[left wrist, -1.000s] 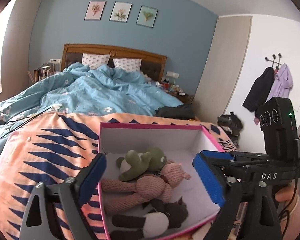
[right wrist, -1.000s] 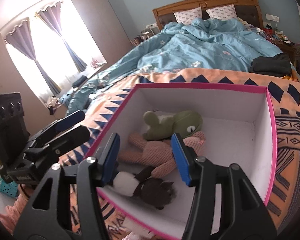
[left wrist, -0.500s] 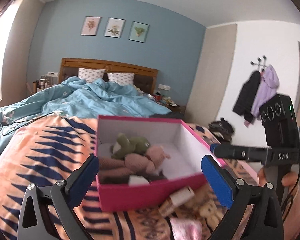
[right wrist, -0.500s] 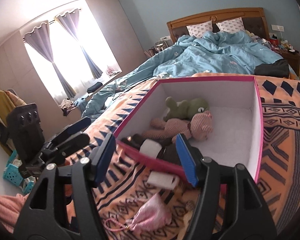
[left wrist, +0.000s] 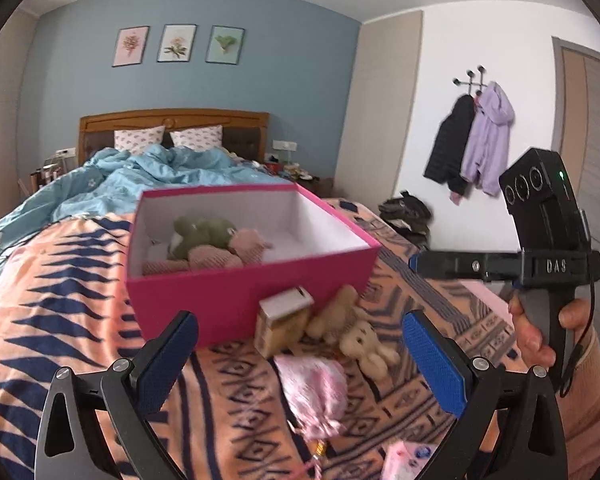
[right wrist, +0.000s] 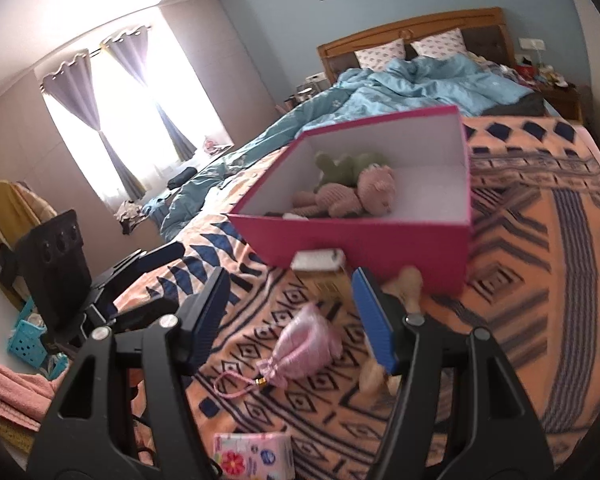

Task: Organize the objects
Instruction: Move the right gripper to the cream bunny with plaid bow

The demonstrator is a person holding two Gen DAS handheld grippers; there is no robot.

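A pink box (left wrist: 252,292) stands on the patterned orange blanket (left wrist: 60,320). It holds a green frog plush (left wrist: 204,232) and a pink knitted plush (left wrist: 236,250). In front of it lie a small house-shaped carton (left wrist: 284,320), beige plush bears (left wrist: 352,332), a pink drawstring pouch (left wrist: 316,392) and a pink tissue pack (left wrist: 408,456). My left gripper (left wrist: 300,360) is open wide and hangs empty above the pouch and carton. My right gripper (right wrist: 290,304) is open and empty, above the pouch (right wrist: 304,344), short of the box (right wrist: 360,244).
A rumpled blue duvet (left wrist: 148,176) covers the far half of the bed, up to the wooden headboard (left wrist: 172,120). Jackets (left wrist: 472,140) hang on the right wall. A teal basket (right wrist: 28,336) sits on the floor off the bed's left edge.
Both grippers have drawn back out of the box, which now sits farther off. The carton, bears, pouch and tissue pack have come into view. The right jaws stand wider than before.
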